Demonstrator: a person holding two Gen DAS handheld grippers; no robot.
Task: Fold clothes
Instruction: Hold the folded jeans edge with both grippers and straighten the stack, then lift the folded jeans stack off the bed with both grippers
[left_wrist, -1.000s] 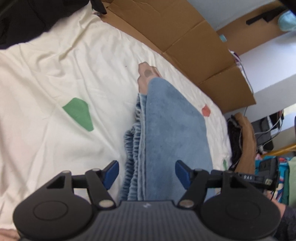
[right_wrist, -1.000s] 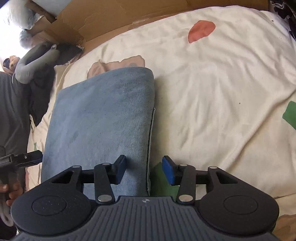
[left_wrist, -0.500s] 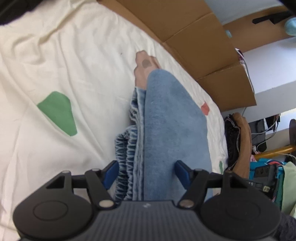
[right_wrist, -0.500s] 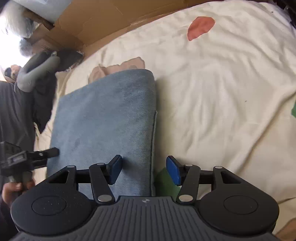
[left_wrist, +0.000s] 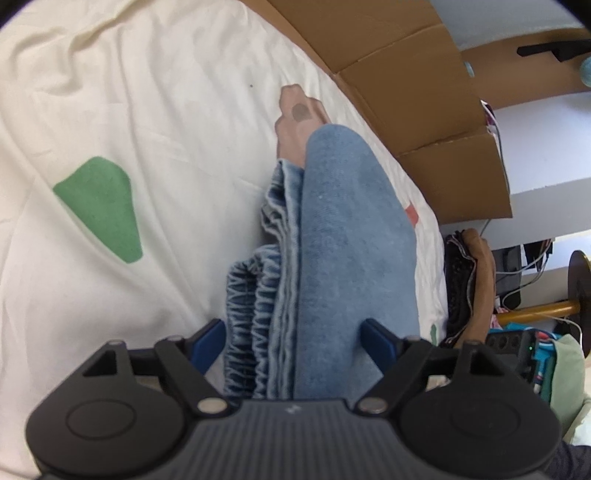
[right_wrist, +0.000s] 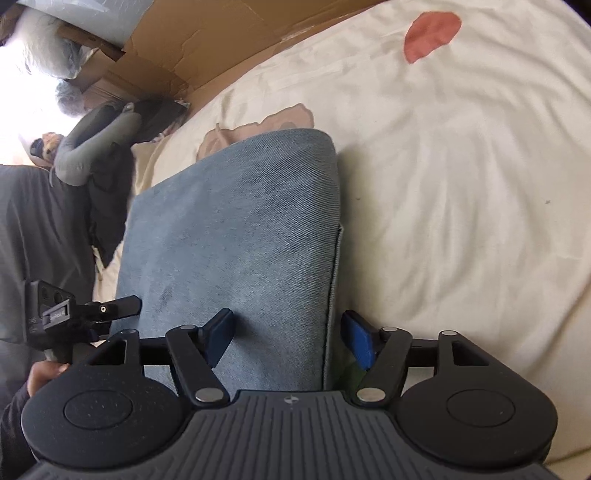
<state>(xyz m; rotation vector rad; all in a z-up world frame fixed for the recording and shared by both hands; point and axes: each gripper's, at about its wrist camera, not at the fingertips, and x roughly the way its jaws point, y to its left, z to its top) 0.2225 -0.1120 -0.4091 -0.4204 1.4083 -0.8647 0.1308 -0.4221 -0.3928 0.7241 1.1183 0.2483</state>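
Left wrist view: folded jeans (left_wrist: 343, 236) are lying on the cream bedsheet (left_wrist: 155, 110) w/ the gathered waistband side facing left; left gripper (left_wrist: 295, 341) is straddling the near end, fingers apart & just been opening, pads not pressing the denim. Cardboard (left_wrist: 413, 92) is lining the far edge. Right wrist view: right gripper (right_wrist: 288, 336) is sitting over the jeans' right edge, fingers apart, also just been widening, denim between them but not clamped.
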